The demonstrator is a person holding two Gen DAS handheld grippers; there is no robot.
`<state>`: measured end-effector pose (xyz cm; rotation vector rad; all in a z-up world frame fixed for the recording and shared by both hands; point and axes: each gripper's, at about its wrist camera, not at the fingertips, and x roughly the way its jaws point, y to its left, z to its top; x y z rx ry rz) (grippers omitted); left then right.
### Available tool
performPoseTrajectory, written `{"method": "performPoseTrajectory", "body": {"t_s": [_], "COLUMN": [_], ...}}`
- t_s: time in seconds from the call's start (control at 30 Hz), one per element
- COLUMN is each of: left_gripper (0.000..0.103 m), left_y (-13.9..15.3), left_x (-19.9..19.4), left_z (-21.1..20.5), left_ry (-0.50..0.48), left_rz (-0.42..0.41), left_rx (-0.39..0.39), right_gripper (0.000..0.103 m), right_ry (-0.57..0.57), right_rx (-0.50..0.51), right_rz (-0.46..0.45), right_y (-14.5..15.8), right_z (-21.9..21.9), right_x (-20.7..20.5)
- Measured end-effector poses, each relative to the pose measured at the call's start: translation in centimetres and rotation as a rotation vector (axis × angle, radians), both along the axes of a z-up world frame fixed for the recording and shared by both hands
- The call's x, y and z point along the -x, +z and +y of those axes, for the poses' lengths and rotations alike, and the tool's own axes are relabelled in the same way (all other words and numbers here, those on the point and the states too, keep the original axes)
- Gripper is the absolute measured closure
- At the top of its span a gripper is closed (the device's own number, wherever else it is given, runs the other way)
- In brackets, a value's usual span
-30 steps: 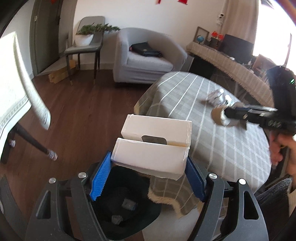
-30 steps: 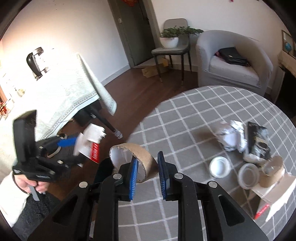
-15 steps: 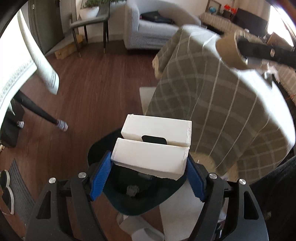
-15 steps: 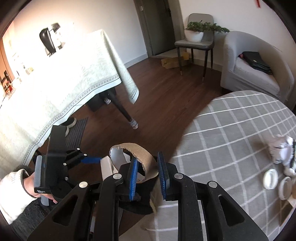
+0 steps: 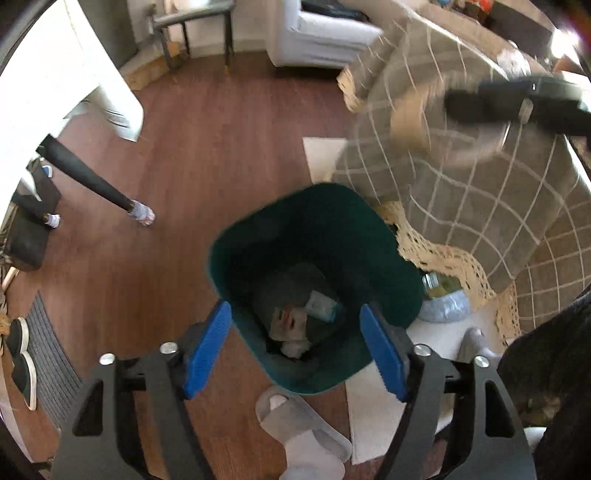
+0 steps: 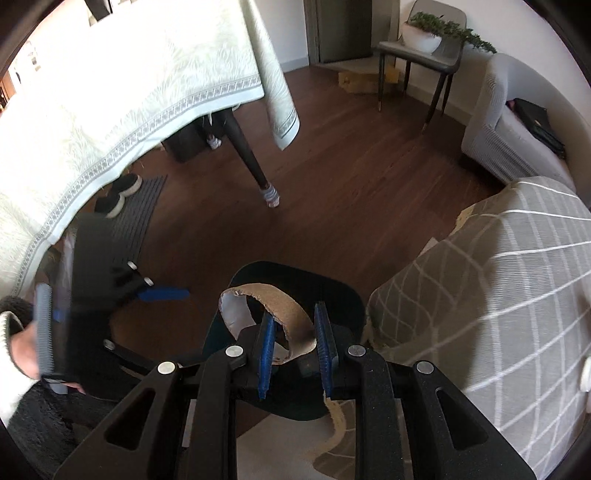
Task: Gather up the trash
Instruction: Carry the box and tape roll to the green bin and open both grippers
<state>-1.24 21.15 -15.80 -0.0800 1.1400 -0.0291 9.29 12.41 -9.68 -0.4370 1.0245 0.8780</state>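
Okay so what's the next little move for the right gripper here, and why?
Probably open the right gripper and let go. It is shut on the torn cardboard ring, which hangs right above the dark green bin. The left gripper is open and empty over that bin, with trash already inside.

Dark wood floor (image 6: 332, 177); grey armchair (image 6: 517, 122); white-clothed table (image 6: 110, 81); checked-cloth round table (image 6: 498, 277); plant on chair (image 6: 436, 33).

Wood floor (image 5: 229, 155), green bin (image 5: 369, 236), slipper (image 5: 303, 432), white mat (image 5: 373, 417)
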Motion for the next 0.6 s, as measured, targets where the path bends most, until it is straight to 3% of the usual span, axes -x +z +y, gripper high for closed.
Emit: {"method": "performPoseTrajectory", "body": {"t_s": [0.2, 0.37, 0.6], "left_gripper": [0.041, 0.057, 0.071], "left_y": [2.9, 4.9, 7.2], "left_x": [0.8, 1.1, 1.2], "left_z": [3.0, 4.9, 5.0], "left_ry": [0.106, 0.189, 0.217], "left_rz": [-0.101, -0.156, -0.202], "left_rx": [0.031, 0.032, 0.059], "right_gripper": [0.082, 0.082, 0.082], "right_ry": [0.03, 0.033, 0.048], "right_rx": [0.053, 0.106, 0.192], "right_rz": [0.033, 0.07, 0.104], "right_y": [-2.6, -5.2, -8.6], "right_z": [1.9, 2.7, 3.3], "right_x": [0.7, 0.8, 1.5]}}
